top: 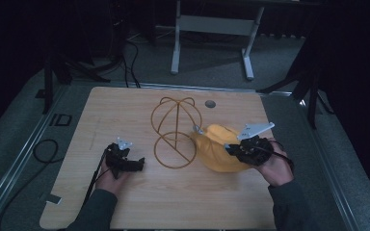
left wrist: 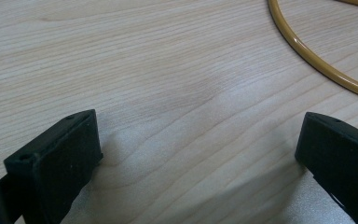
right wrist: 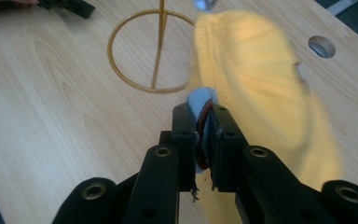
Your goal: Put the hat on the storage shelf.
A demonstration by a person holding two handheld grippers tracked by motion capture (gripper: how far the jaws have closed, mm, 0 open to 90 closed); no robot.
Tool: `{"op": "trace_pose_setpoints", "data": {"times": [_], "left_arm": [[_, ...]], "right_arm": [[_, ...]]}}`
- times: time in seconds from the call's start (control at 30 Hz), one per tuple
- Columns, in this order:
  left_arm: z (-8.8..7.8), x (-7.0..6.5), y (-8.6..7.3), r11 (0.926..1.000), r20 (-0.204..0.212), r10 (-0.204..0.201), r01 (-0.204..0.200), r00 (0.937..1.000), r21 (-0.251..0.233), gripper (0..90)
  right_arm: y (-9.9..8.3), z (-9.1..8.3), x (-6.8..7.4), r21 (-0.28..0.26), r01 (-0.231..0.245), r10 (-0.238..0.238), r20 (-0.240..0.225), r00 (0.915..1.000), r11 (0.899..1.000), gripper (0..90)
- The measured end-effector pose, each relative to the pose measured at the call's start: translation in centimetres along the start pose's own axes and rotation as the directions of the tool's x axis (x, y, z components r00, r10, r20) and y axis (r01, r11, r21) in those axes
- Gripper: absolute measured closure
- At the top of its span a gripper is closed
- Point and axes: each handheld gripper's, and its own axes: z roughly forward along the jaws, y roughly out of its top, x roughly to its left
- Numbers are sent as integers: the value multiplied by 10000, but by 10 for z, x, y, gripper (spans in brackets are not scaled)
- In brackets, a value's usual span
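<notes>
Cap (top: 219, 149) just right of wire stand (top: 176, 132)

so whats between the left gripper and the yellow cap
In the high view, the gold wire stand stands on the table between the left gripper and the yellow cap, which the right gripper holds by its edge.

Left gripper (top: 125, 161): low over the worktop, held in the left hand (top: 110, 174), fingers (left wrist: 60, 154) spread wide; right gripper (top: 235, 149): raised in the right hand (top: 275, 168), fingers (right wrist: 185, 126) clamped together, pointing left.
</notes>
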Motion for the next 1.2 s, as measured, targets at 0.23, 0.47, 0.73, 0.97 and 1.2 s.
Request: {"op": "trace_pose_setpoints", "data": {"times": [0.23,0.47,0.73,0.97,1.2], "left_arm": [[0,0,0,10000,7,4,-4,10000,19,1],[0,0,0,10000,2,-3,3,10000,3,1],[0,0,0,10000,16,-1,1,10000,24,1],[0,0,0,10000,16,-3,3,10000,22,1],[0,0,0,10000,17,-7,7,10000,25,1]], "right_arm": [[-5,2,-7,287,-180,180,7,9998,9994,800],[-15,2,-18,731,-248,223,356,9991,9970,707],[-9,1,-20,751,-205,162,572,9982,9970,657],[-2,7,-24,1069,-56,-22,730,9973,9942,642],[4,14,-30,1469,65,-184,797,9967,9891,636]]}}
